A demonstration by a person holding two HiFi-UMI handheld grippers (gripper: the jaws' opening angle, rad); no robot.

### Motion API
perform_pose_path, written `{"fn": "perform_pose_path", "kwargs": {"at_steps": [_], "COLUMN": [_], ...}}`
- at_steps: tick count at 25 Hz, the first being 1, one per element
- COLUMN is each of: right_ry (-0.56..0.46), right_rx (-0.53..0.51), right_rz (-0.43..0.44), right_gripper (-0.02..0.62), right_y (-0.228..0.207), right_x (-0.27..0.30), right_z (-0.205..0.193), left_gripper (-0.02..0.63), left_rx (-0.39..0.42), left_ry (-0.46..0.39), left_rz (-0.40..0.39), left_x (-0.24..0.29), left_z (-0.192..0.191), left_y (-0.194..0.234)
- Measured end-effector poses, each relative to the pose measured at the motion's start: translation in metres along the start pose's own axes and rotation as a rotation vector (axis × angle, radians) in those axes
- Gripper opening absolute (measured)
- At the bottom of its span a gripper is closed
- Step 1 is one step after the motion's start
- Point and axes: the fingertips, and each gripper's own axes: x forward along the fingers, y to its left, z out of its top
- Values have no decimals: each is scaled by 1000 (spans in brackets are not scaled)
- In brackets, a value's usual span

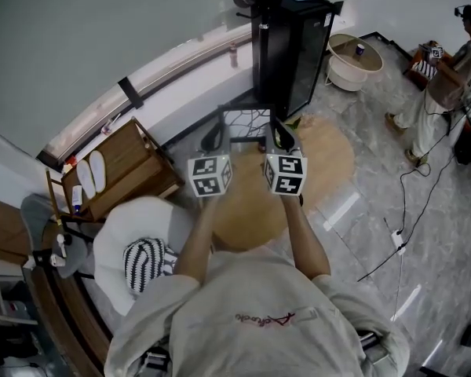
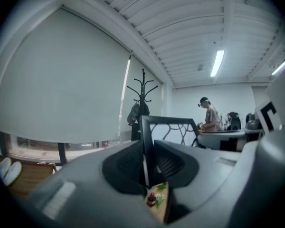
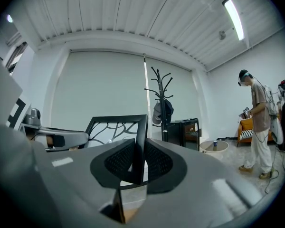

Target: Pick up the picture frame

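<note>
The picture frame (image 1: 245, 124) is black with a curved lattice inside, and it is held upright in the air between both grippers. My left gripper (image 1: 213, 138) is shut on its left edge; in the left gripper view the jaws (image 2: 146, 148) clamp the thin black bar (image 2: 144, 137), and the frame's top rail (image 2: 168, 120) runs off to the right. My right gripper (image 1: 281, 137) is shut on the right edge; in the right gripper view the pads (image 3: 138, 151) press the frame's side bar (image 3: 141, 137), and the lattice (image 3: 111, 129) spreads to the left.
A round wooden table (image 1: 322, 159) lies below the frame. Behind it stands a black cabinet (image 1: 292, 49) with a coat rack (image 3: 160, 99). A wooden shelf (image 1: 129, 167) and a white chair (image 1: 137, 226) are at the left. A person (image 1: 443, 81) stands at the far right, with a cable (image 1: 412, 210) across the floor.
</note>
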Motion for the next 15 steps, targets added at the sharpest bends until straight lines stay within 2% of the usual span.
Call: {"fn": "perform_pose_path", "kwargs": {"at_steps": [15], "right_ry": [-21], "right_rx": [-13], "right_rz": [-18], "right_gripper": [74], "right_y": [1], "right_x": [-15], "right_z": [13], "left_gripper": [72], "left_rx": [-7], "left_ry": [-21], "left_rz": [-7], "left_x": [-10], "left_z": [11], "left_y": [-9]}}
